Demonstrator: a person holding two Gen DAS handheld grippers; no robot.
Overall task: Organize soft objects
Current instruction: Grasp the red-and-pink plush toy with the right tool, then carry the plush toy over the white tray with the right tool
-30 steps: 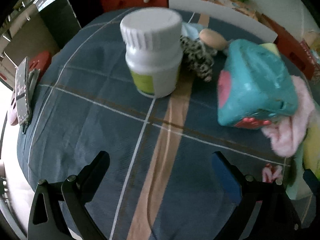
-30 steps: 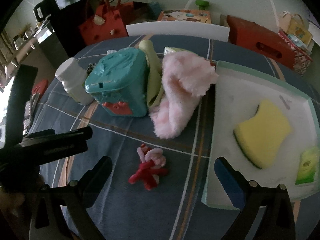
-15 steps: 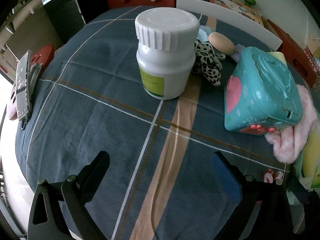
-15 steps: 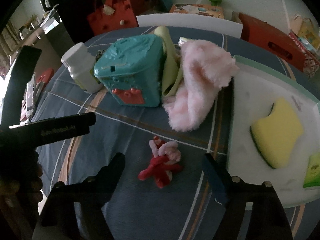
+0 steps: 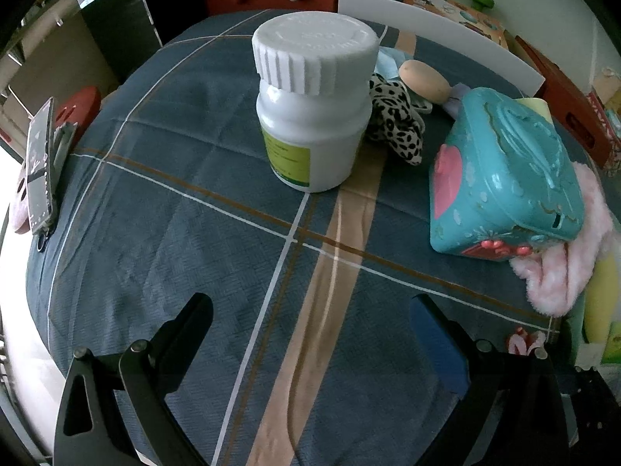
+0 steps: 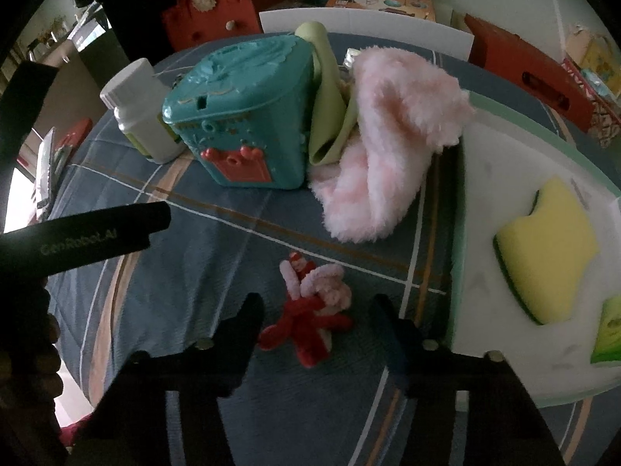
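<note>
two tongs are at work over the desk (image 5: 163, 209) with its plaid cloth. the right tongs (image 6: 316, 310) point steeply down and their jaws are closing, with one red-and-pink chenille toy (image 6: 310, 310) lying between them on the cloth, not yet pressed by either pad. the toy's long axis runs from its pink end, far from the camera, to its red legs, which splay toward the camera. the left tongs (image 5: 310, 310) stand wide open over bare cloth, holding nothing.

counted across the views: one white bottle (image 5: 314, 108), one teal box (image 5: 504, 178), one pink fluffy cloth (image 6: 388, 143) leaning on the box, one pale green cloth (image 6: 330, 93) between them, one white tray (image 6: 485, 178).

only the right view shows the tray's inside, with one yellow sponge (image 6: 551, 260) and one green packet (image 6: 609, 334) at its near edge. only the left view shows one leopard-print fabric piece (image 5: 396, 124) and one tan oval thing (image 5: 425, 77) behind the bottle, and one phone (image 5: 39, 171) at the desk's left edge. there the toy (image 5: 524, 341) only peeks out by the right finger.
</note>
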